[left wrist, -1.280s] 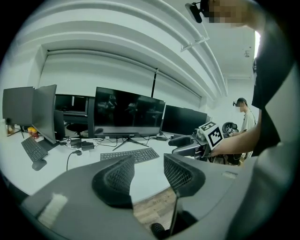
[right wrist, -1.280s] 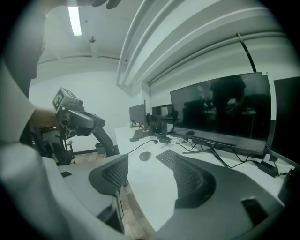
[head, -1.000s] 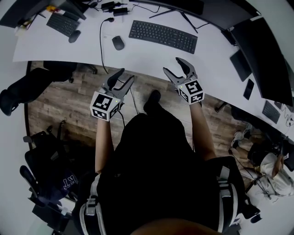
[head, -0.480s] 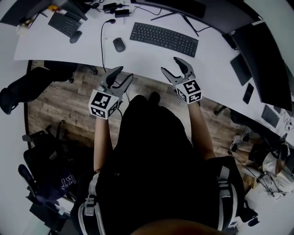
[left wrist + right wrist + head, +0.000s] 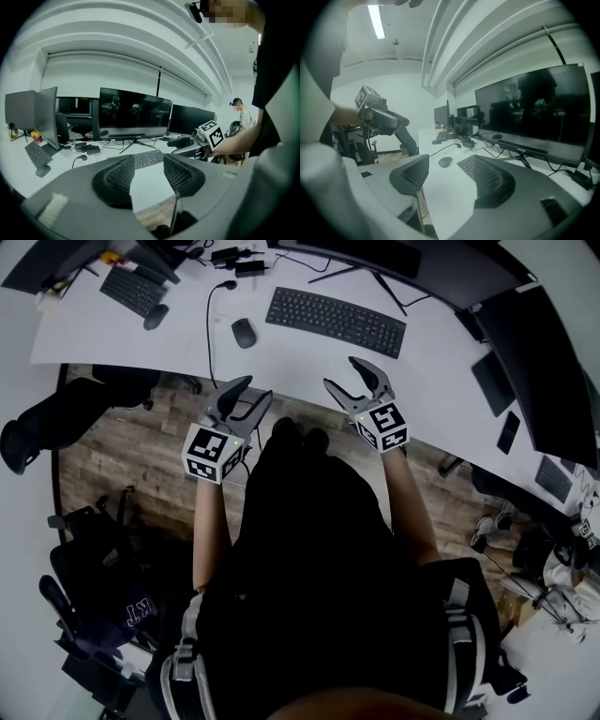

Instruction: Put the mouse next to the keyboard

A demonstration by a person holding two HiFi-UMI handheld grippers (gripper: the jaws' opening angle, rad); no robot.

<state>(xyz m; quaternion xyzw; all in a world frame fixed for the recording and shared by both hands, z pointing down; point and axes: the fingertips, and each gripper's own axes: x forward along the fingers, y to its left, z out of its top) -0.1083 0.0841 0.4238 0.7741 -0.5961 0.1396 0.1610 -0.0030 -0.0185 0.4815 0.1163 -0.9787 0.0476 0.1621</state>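
A dark mouse point(image 5: 244, 332) lies on the white desk point(image 5: 300, 357), a little left of the black keyboard point(image 5: 336, 321) and apart from it. My left gripper point(image 5: 255, 390) hovers open and empty over the desk's near edge, below the mouse. To its right my right gripper point(image 5: 342, 372) is also open and empty, just short of the keyboard. The right gripper view shows the mouse point(image 5: 446, 161) ahead between the jaws, with the keyboard point(image 5: 468, 165) partly behind the right jaw. In the left gripper view the keyboard point(image 5: 146, 158) shows between the jaws; the mouse is hidden there.
A cable point(image 5: 208, 334) runs down the desk left of the mouse. A second keyboard point(image 5: 131, 289) and mouse point(image 5: 154, 318) lie at the far left. Monitors point(image 5: 544, 362) line the back and right. Office chairs point(image 5: 56, 423) stand on the wood floor at the left.
Both grippers stay almost where they were, still open. The head view has shifted slightly, nothing on the desk has moved.
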